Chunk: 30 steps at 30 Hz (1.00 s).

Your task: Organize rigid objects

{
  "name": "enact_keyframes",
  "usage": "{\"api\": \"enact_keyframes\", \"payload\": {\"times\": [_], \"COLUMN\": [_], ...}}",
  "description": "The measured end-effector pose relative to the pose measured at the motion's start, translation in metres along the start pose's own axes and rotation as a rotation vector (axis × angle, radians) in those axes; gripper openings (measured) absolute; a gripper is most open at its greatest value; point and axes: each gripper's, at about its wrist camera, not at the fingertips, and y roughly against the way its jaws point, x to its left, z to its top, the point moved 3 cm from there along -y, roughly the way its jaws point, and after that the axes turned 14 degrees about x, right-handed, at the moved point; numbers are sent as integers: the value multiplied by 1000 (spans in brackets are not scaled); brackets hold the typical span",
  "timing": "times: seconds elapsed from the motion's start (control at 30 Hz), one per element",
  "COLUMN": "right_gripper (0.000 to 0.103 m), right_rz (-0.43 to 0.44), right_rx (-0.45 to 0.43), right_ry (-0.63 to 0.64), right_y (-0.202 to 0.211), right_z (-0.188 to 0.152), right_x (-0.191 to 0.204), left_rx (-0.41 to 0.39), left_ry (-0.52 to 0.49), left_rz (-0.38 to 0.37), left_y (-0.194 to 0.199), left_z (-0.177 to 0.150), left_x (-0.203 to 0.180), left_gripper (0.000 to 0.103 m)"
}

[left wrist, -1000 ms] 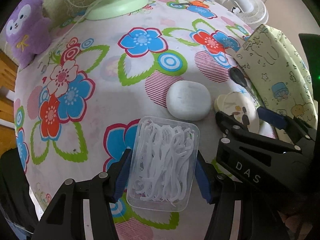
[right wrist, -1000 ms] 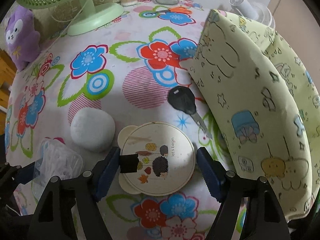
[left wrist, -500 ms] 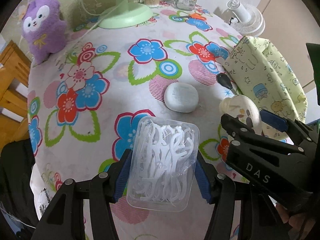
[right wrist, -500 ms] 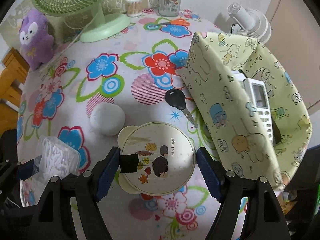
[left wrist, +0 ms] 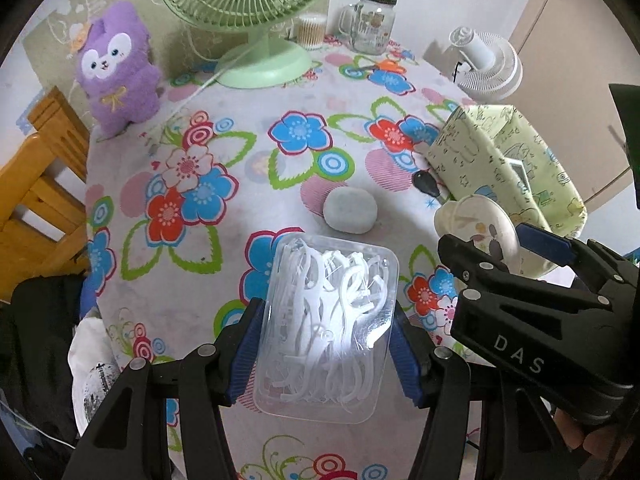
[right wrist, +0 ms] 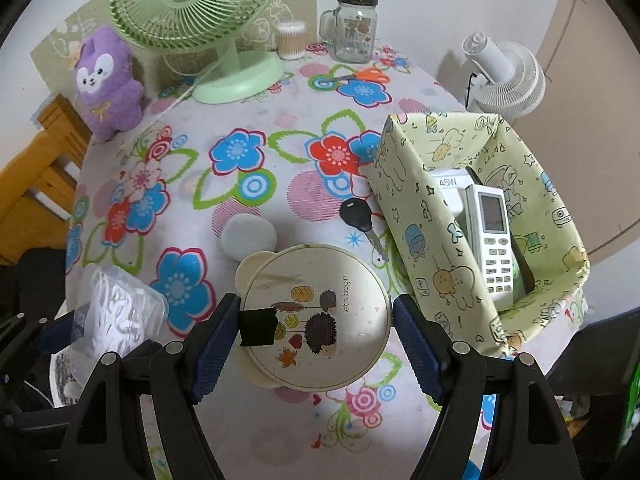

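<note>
My left gripper (left wrist: pixel 326 344) clamps the clear plastic box of white floss picks (left wrist: pixel 328 328), and my right gripper (right wrist: pixel 316 324) clamps the round cream lid with hedgehog print (right wrist: pixel 316 316). Both are lifted above the flowered tablecloth (right wrist: pixel 256 128), left of the yellow-green fabric basket (right wrist: pixel 416 216).

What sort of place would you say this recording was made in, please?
Most likely a home living or dining area: a round table under a floral tablecloth, with a green desk fan, a purple plush toy and a fabric storage bin.

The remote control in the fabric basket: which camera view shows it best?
The right wrist view: the remote control shows its screen and buttons inside the fabric basket. In the left wrist view the basket wall hides nearly all of it.
</note>
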Motion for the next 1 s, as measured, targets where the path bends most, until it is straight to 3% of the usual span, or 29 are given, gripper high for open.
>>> {"api": "enact_keyframes", "payload": {"times": [0.37,0.53,1.0], "right_gripper": [79,79,79], "right_rz": [23,49,81], "right_rx": [-61,-72,-64], "right_ry": [92,136,275], "right_y": [30,36,49], "right_z": [2,9,28], "right_x": [10,8,-26], "left_rx": [-50,-76,-94], "left_ry": [67,100,211], "left_rz": [7,44,71], "left_y": [26,35,40], "left_z": [-8,-7,7], "left_x": [0,-5,-39], "left_gripper": [61,61,61]}}
